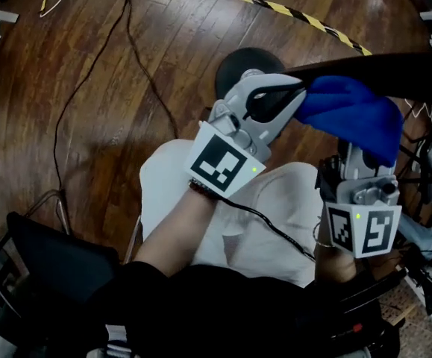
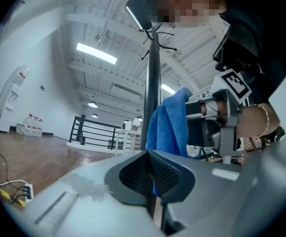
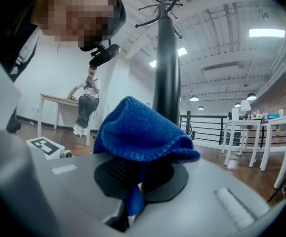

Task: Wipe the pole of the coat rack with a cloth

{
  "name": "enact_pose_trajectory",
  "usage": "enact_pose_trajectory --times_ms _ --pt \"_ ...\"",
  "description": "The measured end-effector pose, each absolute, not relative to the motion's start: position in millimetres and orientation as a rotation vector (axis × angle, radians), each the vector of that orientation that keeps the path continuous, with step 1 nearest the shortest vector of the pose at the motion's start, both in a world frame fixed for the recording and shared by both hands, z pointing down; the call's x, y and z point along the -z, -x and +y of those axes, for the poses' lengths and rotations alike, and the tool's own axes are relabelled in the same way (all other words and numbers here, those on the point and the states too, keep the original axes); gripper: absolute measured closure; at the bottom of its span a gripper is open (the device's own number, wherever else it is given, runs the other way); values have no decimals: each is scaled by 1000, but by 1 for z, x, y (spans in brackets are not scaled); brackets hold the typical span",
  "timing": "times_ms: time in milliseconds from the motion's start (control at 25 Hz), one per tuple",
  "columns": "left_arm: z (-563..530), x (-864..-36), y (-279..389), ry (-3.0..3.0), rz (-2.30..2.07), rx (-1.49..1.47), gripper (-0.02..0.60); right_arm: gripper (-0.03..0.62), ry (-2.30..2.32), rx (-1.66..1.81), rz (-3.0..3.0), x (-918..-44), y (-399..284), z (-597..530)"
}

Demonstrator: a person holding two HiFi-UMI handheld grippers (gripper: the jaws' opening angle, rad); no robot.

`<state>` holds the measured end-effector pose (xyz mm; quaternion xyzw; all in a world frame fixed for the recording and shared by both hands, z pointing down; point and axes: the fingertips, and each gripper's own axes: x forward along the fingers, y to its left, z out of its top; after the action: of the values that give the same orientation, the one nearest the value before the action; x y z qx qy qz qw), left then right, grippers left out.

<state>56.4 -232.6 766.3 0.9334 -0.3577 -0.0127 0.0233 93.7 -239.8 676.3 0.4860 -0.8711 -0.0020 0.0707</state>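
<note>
The cloth (image 1: 350, 114) is soft, light and floppy, bunched up at about 2 o'clock from the left gripper (image 1: 296, 94), against the pole (image 3: 166, 78). The right gripper (image 3: 134, 176) is clamped on a fold of it. The left one's closed too, looks like on an edge. I'd grab more fabric so it wraps the pole instead of slipping.

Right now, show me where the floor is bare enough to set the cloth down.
Bare wood lies between the black cable and the round rack base, below the striped tape; more lies left of that cable. The right side is crowded: the pole, the cloth, the left gripper and the right gripper bunch there.
</note>
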Motion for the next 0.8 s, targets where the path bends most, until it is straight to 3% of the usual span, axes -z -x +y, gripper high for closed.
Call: enact_pose_trajectory --times_ms 240,520,800 --pt "-190 -688 2 -2660 -1195 428 575 572 -1416 143 -2568 -602 -82 -244" --pt "-141 -593 33 -2760 -1225 -95 575 572 -1363 165 -2562 -523 -69 -232" --pt "-141 -454 40 -2869 -1213 -84 575 572 -1340 320 -2557 -418 -61 -243"
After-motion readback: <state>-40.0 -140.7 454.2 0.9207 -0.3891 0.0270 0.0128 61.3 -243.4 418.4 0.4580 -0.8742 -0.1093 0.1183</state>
